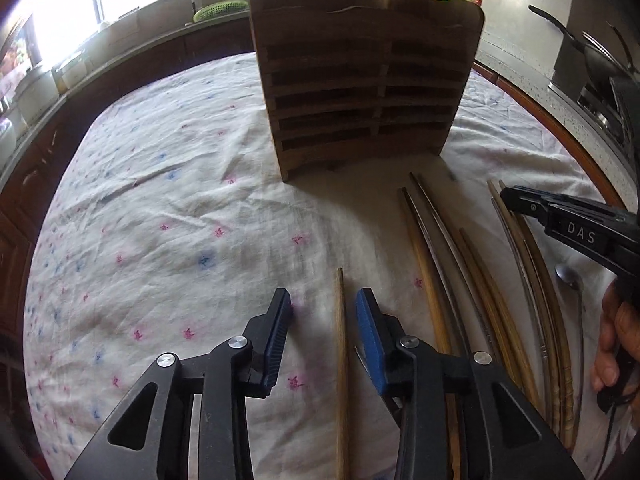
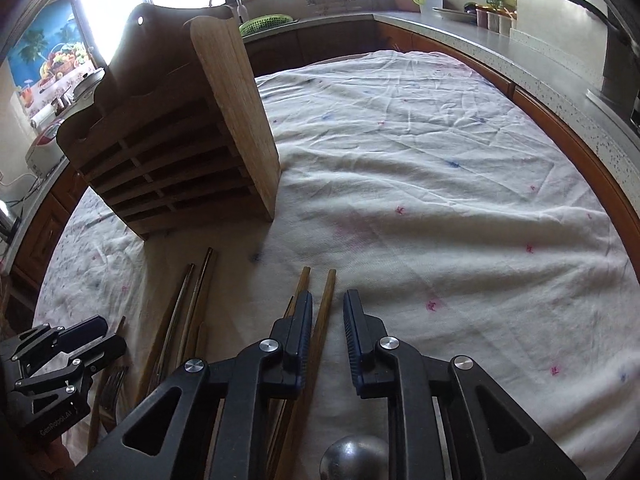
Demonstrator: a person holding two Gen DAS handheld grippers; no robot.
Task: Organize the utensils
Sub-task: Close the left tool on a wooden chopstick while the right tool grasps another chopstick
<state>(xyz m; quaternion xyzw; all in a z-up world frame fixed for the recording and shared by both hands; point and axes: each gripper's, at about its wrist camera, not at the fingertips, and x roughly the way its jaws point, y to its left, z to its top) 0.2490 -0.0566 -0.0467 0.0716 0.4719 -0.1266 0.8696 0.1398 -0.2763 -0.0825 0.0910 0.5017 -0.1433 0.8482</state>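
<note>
Cotton cloth (image 1: 160, 200), floral and rumpled, covers the whole table under both grippers, and its folds could snag a chopstick dragged along it, so lifting is the safer course. Ahead of the left gripper (image 1: 324, 304) and slightly to its right stands the wooden utensil rack (image 1: 360, 92), slatted and upright; seen from the right gripper (image 2: 328, 304) it sits ahead and to the left. Loose chopsticks (image 1: 432, 264) lie in a fan to the right of the left gripper, with a metal spoon (image 1: 568, 276) further right, near the right gripper's body.

Both grippers are spread wide and grip nothing. One single chopstick (image 1: 340, 340) lies between the left jaws, apart from both pads. Another chopstick (image 2: 326, 312) lies between the right jaws, close to the left pad.

Judging the step as a pickup, each gripper would do well to settle lower, centre the stick between the pads, and close near the stick's middle so it hangs level. Taking one stick per grip avoids pinching a neighbour. Then carry it tip-down towards the rack's top opening.
</note>
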